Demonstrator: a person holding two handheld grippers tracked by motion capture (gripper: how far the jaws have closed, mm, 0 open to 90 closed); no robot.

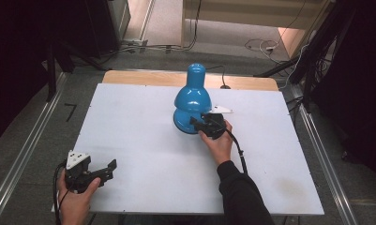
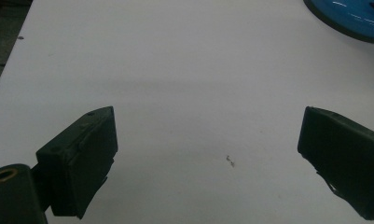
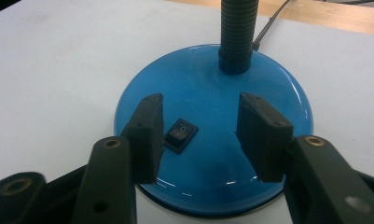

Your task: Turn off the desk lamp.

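Observation:
A blue desk lamp (image 1: pixel 191 97) stands mid-table on its round blue base (image 3: pixel 212 121), with a ribbed dark neck (image 3: pixel 237 32) rising from it. A black rocker switch (image 3: pixel 180 135) sits on the base. My right gripper (image 3: pixel 201 135) hovers open just over the base, its left jaw right beside the switch, and it holds nothing; the high view shows this gripper (image 1: pixel 205 123) at the lamp's near side. My left gripper (image 1: pixel 108 169) rests open near the table's front left corner. Its jaws (image 2: pixel 208 154) stand wide apart over bare white table, the lamp base (image 2: pixel 352 18) far off.
The white tabletop (image 1: pixel 143 140) has a wooden strip (image 1: pixel 148 78) along its far edge. The lamp's cord (image 1: pixel 223 77) runs off the back. Metal rails (image 1: pixel 31 145) flank the table, and cables (image 1: pixel 260 45) lie on the floor behind.

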